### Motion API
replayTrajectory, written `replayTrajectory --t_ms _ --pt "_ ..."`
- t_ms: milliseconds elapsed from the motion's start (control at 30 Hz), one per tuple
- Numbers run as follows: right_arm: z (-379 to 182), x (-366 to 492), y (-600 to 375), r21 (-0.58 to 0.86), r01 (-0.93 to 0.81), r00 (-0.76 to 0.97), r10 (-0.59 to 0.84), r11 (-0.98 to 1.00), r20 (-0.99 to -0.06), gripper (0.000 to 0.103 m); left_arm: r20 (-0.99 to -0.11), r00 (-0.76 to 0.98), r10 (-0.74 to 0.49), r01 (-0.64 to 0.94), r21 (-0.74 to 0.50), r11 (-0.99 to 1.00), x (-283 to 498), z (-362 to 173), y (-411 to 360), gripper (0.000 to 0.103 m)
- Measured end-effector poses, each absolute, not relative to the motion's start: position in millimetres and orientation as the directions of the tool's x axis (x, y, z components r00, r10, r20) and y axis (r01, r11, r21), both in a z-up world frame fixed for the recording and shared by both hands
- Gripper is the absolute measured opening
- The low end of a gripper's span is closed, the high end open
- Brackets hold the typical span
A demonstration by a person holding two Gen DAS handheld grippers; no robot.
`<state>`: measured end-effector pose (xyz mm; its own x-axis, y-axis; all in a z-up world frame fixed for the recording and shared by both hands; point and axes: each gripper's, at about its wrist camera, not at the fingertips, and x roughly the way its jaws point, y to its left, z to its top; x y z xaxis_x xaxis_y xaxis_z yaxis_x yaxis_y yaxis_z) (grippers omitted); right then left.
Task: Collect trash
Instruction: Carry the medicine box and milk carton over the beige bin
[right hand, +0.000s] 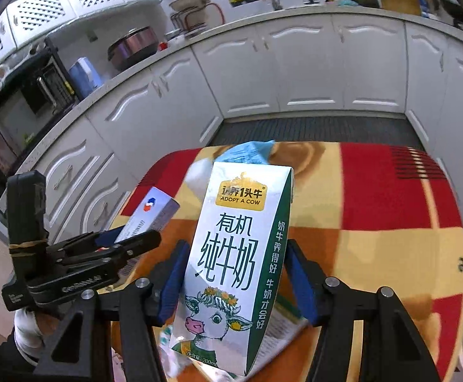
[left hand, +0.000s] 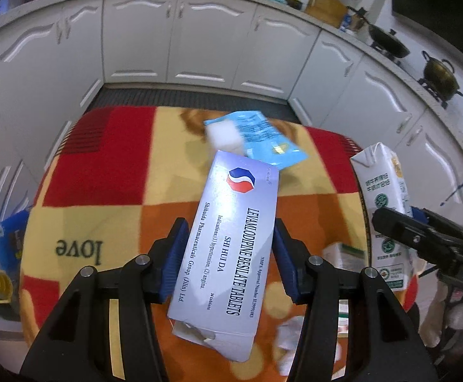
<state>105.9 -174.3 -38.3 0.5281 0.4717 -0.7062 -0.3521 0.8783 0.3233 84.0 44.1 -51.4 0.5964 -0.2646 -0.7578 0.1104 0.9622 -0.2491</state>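
My left gripper is shut on a white tablet box with blue lettering and holds it above the checkered cloth-covered table. My right gripper is shut on a white and green milk carton with a cartoon cow, also held above the table. The carton shows at the right in the left wrist view. The tablet box shows at the left in the right wrist view. A light blue packet with a white wad lies further back on the table.
Small boxes and crumpled white paper lie on the table below the left gripper. White kitchen cabinets ring the table, with pots on the stove to the right. A blue packet sits by the table's left edge.
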Motion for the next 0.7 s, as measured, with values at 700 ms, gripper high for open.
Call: replayTrajectory --t_ms 700 --pt "-33.1 67.0 -277.1 0.315 -0.236 0.613 0.392 0.919 -0.685 0.057 -0.731 0.584 -0.352 0.293 -0.215 0.932 71.1 -14.9 -69.0 0.051"
